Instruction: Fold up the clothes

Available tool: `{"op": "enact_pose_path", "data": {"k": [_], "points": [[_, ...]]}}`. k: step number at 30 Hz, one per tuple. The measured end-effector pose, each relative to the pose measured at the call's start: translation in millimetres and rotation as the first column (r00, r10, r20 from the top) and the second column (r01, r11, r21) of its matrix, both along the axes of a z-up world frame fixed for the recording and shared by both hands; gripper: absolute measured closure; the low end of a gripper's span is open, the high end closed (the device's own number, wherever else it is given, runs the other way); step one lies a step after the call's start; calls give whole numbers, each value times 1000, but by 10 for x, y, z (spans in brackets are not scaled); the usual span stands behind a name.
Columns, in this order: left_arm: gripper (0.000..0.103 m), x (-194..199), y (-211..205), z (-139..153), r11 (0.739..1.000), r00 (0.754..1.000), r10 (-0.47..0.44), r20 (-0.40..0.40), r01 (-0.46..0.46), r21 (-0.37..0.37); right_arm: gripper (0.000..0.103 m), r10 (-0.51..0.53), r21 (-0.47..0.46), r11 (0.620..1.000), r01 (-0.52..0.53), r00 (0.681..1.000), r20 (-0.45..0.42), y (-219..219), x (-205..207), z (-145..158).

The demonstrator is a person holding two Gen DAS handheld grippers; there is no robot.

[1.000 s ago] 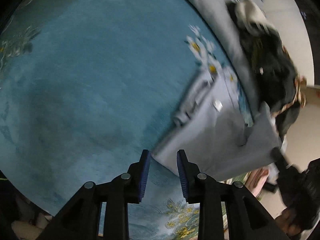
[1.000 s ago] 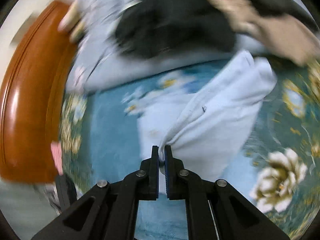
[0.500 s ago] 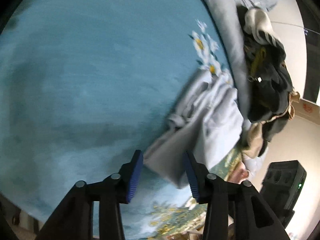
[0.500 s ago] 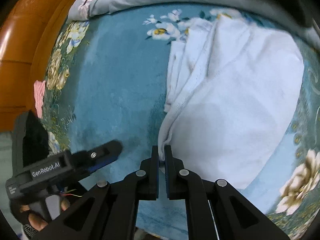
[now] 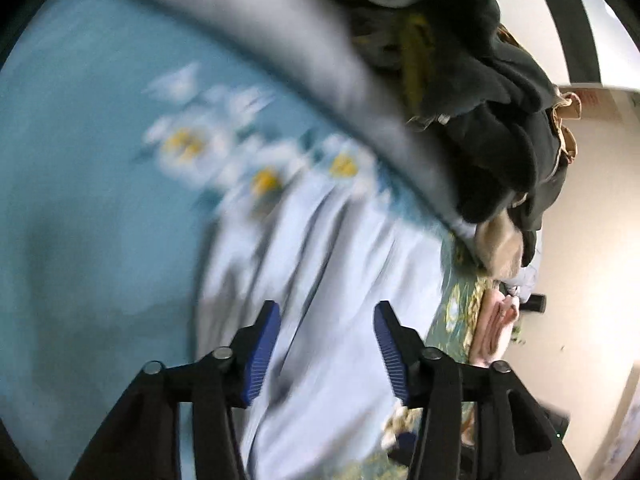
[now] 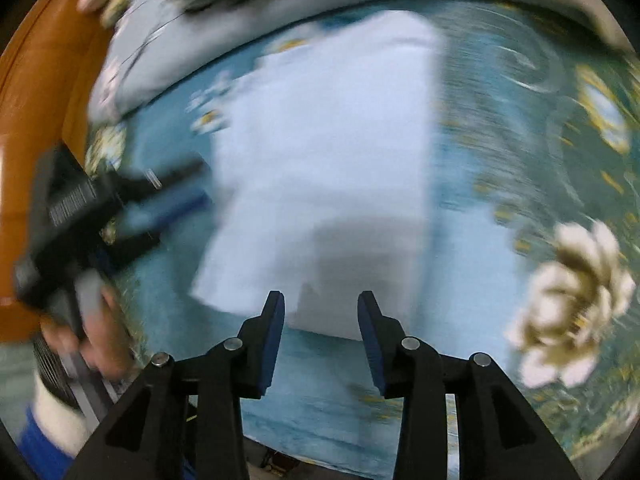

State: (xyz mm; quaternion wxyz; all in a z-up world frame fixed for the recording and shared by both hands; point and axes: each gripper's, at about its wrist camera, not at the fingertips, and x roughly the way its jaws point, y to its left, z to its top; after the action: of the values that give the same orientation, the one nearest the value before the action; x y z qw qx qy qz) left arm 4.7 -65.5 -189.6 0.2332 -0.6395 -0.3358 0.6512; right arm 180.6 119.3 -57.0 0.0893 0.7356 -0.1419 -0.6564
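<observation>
Both spread and empty: left gripper (image 5: 326, 344) over pale garment (image 6: 332, 160), right gripper (image 6: 321, 336) just short; soft, light, likely floppy; best pinched at an edge

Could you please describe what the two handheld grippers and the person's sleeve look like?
The left gripper and right gripper share black angular plastic fingers with silver pivot bolts and ribbed blue pads. From the right wrist, the left gripper's black body carries blurred white lettering; the hand wears a white cuff over a blue sleeve.
</observation>
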Motion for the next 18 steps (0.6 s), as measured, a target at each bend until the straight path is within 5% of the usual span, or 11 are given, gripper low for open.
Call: {"op": "enact_pose_path", "data": {"k": [8,10,11,14,18], "points": [[48,-495,490,-195,988,991,-130,14,130,-81,64,-189,47,981,188,982,24,676,133,-16],[58,-496,512,-177,986,991,-134,-1,133,-97,64,-206,52,978,204,978,37,723,160,-51],[76,-494,516,-168,986,991,-135,-8,133,-103,64,-212,51,976,210,976,42,720,168,-66],[96,-467,516,-101,984,988,-151,-34,146,-103,64,-228,43,973,226,972,50,750,186,-83],[97,-384,166,123,998,995,-56,-80,53,-41,64,-228,29,974,226,972,54,728,125,-95]]}}
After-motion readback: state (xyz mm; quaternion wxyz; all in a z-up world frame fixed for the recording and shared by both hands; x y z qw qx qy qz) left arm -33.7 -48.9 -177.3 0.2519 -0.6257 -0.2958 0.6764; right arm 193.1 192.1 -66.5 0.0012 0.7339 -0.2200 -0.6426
